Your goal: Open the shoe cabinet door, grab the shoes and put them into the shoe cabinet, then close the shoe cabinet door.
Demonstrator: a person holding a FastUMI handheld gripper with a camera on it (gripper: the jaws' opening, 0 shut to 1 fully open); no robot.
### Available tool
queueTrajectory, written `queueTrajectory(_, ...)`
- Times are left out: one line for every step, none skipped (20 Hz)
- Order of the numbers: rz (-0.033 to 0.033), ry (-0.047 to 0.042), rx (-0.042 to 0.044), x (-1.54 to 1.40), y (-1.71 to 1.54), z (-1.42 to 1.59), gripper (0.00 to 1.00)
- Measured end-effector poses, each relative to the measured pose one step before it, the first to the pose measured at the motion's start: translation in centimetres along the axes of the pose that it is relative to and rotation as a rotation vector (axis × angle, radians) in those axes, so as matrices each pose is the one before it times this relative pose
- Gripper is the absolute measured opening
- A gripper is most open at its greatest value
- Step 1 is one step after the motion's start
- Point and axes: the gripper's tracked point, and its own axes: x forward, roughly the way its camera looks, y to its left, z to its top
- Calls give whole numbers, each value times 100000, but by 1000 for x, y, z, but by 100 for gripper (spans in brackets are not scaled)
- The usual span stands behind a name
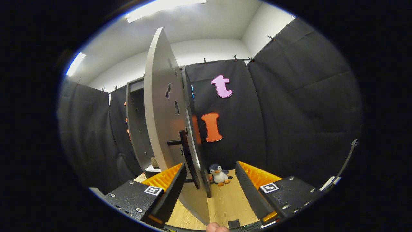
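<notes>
- shoe cabinet door (161,106) showing plain light grey, with dark cutout holes
- door handle (185,151) showing black
- shoe cabinet (136,125) showing grey, its inside looking darker
- penguin toy (219,175) showing dark blue-grey back, white belly, orange beak and feet
- table top (225,203) showing pale wood grain
- gripper (210,190) bodies carrying black-and-white square marker tags

The grey shoe cabinet (138,129) stands on the far left of the wooden desk (225,203). Its grey door (161,112) is swung wide open, edge-on and near, with a dark bar handle (190,161). Something small and brownish sits low inside, too dim to make out.
</notes>
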Motion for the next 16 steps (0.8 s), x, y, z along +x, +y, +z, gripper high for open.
queueTrajectory(165,618,392,497,152,-237,95)
queueTrajectory(451,955,298,320,229,-267,95)
queueTrajectory(505,979,-65,398,387,-324,95)
queueTrajectory(-357,859,-713,295,239,-201,95)
queueTrajectory(-1364,-322,-1291,259,-220,91,94)
queueTrajectory(380,288,-391,-40,312,50,94)
queueTrajectory(1321,1013,-239,-19,708,-91,93)
queueTrajectory(414,1298,-68,-148,519,-229,93)
queueTrajectory(-211,855,-426,-2,375,-87,93)
queueTrajectory(-250,302,-1099,-81,531,67,93)
queueTrajectory(-131,333,-1324,59,782,-16,93)
queueTrajectory(112,486,-1372,70,857,-17,93)
queueTrajectory(413,529,-1034,-5,975,-107,93)
queueTrajectory(478,1093,-352,-35,965,-73,93)
queueTrajectory(712,976,26,160,1096,-170,93)
queueTrajectory(727,1264,281,154,1178,-205,93)
